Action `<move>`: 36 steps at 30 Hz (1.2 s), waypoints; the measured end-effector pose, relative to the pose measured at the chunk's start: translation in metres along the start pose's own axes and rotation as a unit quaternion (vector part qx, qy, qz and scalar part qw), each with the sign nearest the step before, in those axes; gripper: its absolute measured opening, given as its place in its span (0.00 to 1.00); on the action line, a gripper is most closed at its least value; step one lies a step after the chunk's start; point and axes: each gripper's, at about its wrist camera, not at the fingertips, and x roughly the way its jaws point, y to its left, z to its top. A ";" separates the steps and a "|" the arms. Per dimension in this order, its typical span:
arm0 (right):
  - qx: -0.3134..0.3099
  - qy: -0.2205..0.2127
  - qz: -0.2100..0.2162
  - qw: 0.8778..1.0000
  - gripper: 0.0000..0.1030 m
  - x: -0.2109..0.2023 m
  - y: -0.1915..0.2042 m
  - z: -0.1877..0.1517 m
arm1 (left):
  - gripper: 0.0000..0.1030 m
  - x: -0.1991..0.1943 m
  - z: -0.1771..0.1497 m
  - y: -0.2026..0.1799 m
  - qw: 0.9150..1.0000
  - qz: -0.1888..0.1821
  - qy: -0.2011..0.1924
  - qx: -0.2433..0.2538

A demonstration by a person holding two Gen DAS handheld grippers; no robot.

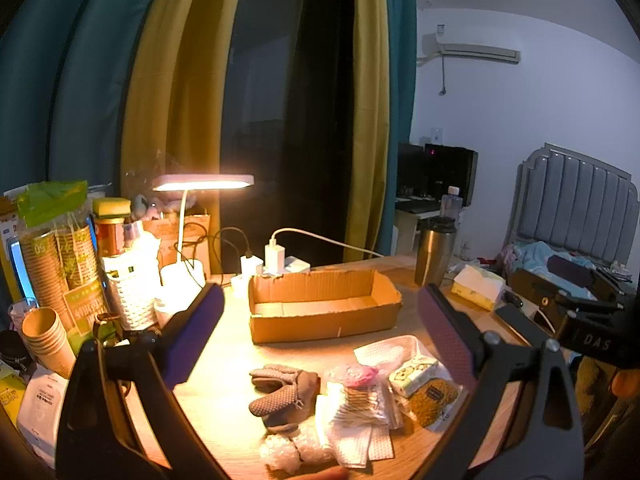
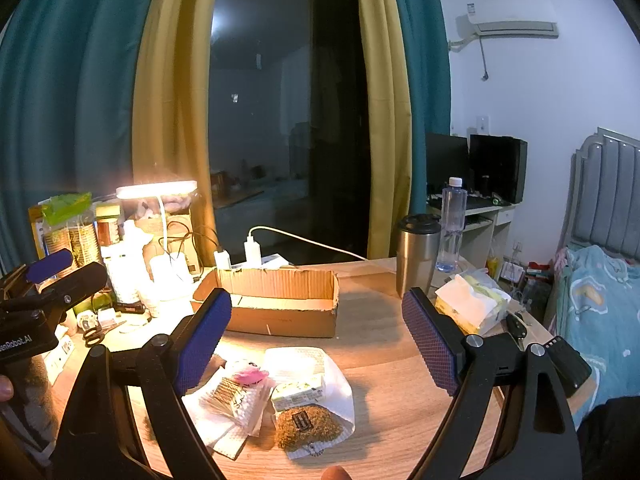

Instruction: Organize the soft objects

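Observation:
An empty cardboard box (image 1: 324, 306) (image 2: 276, 300) stands mid-table under the lamp. In front of it lies a pile of soft items: grey knitted gloves (image 1: 284, 392), bubble wrap (image 1: 288, 450), white cloths with a bag of cotton swabs (image 1: 360, 404) (image 2: 236, 396), a pink fluffy thing (image 1: 362, 374) (image 2: 250, 374), a tissue pack (image 1: 414, 372) (image 2: 298, 392) and a brown fuzzy pouch (image 1: 434, 398) (image 2: 306, 424). My left gripper (image 1: 320, 336) hovers open above the pile, holding nothing. My right gripper (image 2: 318, 344) is also open and empty over the pile. The left gripper's side shows in the right wrist view (image 2: 48, 280).
A lit desk lamp (image 1: 204, 182), paper cups (image 1: 44, 336), a white woven basket (image 1: 130, 296) and chargers (image 1: 274, 258) crowd the back left. A steel tumbler (image 2: 416, 256), water bottle (image 2: 452, 224) and tissue box (image 2: 472, 304) stand right. A bed (image 2: 600, 300) lies beyond the table's right edge.

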 end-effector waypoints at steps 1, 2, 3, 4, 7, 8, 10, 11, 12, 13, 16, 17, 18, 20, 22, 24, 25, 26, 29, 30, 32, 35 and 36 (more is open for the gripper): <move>0.000 0.001 0.001 1.000 0.87 0.000 0.000 0.000 | 0.95 0.000 0.000 0.000 1.000 0.001 0.001 0.000; -0.001 0.001 0.001 1.000 0.87 0.000 0.001 0.000 | 0.95 0.000 0.000 0.000 1.000 0.001 0.001 0.000; -0.001 0.001 0.001 1.000 0.87 0.000 0.000 0.000 | 0.95 0.000 0.000 0.000 1.000 0.001 0.001 -0.001; 0.000 0.001 0.001 1.000 0.87 0.000 0.000 0.000 | 0.95 0.000 0.001 0.000 1.000 0.001 0.002 -0.001; 0.000 0.001 0.001 1.000 0.87 0.000 0.001 0.000 | 0.95 0.000 0.001 0.001 1.000 0.000 0.002 -0.002; -0.001 0.000 0.001 1.000 0.87 0.000 0.001 0.000 | 0.95 0.000 0.002 0.001 1.000 0.000 0.002 -0.002; 0.000 0.001 0.001 1.000 0.87 0.000 0.000 0.001 | 0.95 0.000 0.002 0.000 1.000 0.000 0.002 -0.002; 0.000 0.001 0.001 1.000 0.87 0.000 0.001 0.001 | 0.95 0.000 0.002 0.001 1.000 0.000 0.002 -0.002; 0.000 0.001 0.002 1.000 0.87 0.000 0.001 0.001 | 0.95 0.000 0.002 0.001 1.000 0.000 0.002 -0.002; -0.001 0.001 0.001 1.000 0.87 0.000 0.001 0.001 | 0.95 0.000 0.002 0.001 1.000 0.000 0.002 -0.002; -0.001 0.000 0.001 1.000 0.87 0.001 0.001 0.001 | 0.95 0.000 0.003 0.001 1.000 0.000 0.002 -0.004; -0.001 0.000 0.001 1.000 0.87 0.001 0.002 0.001 | 0.95 0.000 0.003 0.001 1.000 0.000 0.002 -0.004; -0.001 0.000 0.001 1.000 0.87 0.001 0.002 0.001 | 0.95 0.000 0.003 0.001 1.000 0.000 0.002 -0.004; -0.001 0.001 0.001 1.000 0.87 0.001 0.002 0.001 | 0.95 0.000 0.003 0.001 1.000 0.000 0.002 -0.003; -0.002 0.001 0.001 1.000 0.87 0.001 0.001 0.001 | 0.95 0.001 0.003 0.000 1.000 0.000 0.003 -0.004; -0.001 0.002 0.002 1.000 0.87 0.001 0.002 0.001 | 0.95 0.001 0.003 0.001 1.000 0.000 0.003 -0.004; -0.002 0.003 0.003 1.000 0.87 0.002 0.003 0.001 | 0.95 0.001 0.003 0.002 1.000 0.000 0.004 -0.005; -0.002 0.003 0.003 1.000 0.87 0.002 0.003 0.002 | 0.95 0.001 0.003 0.002 1.000 0.000 0.004 -0.006; -0.002 0.004 0.003 1.000 0.87 0.002 0.003 0.002 | 0.95 0.001 0.003 0.003 1.000 0.000 0.004 -0.007; -0.002 0.003 0.003 1.000 0.87 0.002 0.003 0.001 | 0.95 0.001 0.003 0.003 1.000 0.000 0.004 -0.007; -0.002 0.004 0.003 1.000 0.87 0.002 0.003 0.001 | 0.95 0.001 0.003 0.003 1.000 -0.001 0.005 -0.007; -0.003 0.004 0.002 1.000 0.87 0.002 0.004 0.001 | 0.95 0.000 0.001 0.005 1.000 -0.001 0.005 -0.009; -0.003 0.004 0.003 1.000 0.87 0.002 0.004 0.001 | 0.95 0.000 0.001 0.005 1.000 -0.001 0.006 -0.009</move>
